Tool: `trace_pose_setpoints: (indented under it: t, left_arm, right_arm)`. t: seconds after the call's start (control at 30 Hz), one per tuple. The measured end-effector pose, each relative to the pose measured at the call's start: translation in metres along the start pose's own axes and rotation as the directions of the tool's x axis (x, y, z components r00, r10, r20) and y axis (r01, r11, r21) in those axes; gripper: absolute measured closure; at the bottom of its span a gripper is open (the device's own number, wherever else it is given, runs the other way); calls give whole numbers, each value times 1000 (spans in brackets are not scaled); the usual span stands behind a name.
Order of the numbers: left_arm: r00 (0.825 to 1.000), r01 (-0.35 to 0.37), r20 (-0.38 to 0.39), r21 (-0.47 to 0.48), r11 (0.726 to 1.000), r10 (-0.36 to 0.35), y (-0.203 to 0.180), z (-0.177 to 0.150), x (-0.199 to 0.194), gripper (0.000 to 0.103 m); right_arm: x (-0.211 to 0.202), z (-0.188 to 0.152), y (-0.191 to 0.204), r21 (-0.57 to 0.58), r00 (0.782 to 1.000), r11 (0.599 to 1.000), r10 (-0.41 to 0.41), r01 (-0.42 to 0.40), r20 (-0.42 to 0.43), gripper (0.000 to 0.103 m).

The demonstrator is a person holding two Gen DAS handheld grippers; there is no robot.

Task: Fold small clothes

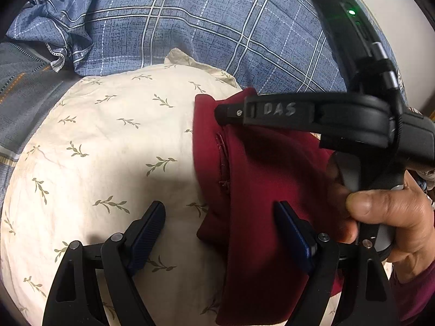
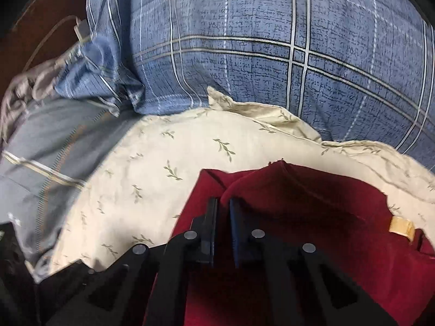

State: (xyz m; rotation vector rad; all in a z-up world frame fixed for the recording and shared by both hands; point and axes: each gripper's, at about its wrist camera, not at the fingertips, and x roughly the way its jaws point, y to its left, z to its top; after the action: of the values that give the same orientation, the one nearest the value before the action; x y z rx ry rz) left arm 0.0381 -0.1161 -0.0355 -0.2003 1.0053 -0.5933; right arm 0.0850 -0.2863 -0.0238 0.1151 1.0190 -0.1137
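Two grippers were at work: our right gripper (image 2: 223,203) was pinched tight on a raised fold of the dark red garment (image 1: 261,190), while our left gripper (image 1: 220,233) hung wide open w/ nothing between its jaws, one finger over the cloth's left edge. The garment lay toward the right side of the cream leaf-print pillow (image 1: 114,141), on the blue plaid bedding (image 2: 244,54). Risk, imo: the pinch looked thin, so a quick pull could slip it free, or bunch the unpinned cloth & drag it off the soft pillow.
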Motion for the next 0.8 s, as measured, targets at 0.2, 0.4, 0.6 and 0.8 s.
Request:
trace_pose_setpoints:
  t: [0.2,0.4,0.6,0.8]
  left_arm:
    - [1000,6,-1,0,1000,-6,2,0,-1,20]
    - [1000,11,0,-3,1000,-11,3,0,0,20]
    - [1000,19,4,-16,1000,-19,6,0,0,19]
    - [999,42,21,-51,998,-41,9,1,1,14]
  right_arm:
    - [-13,0,-12,73,998,995,64,-64,1,59]
    - [4,7,4,50,996,998,-44,48,-83,15]
    - [24,1,24,-94,979,979,-189,182,-80,19]
    - [-5,-7,11,-127,994,987,-103,99,-28,76]
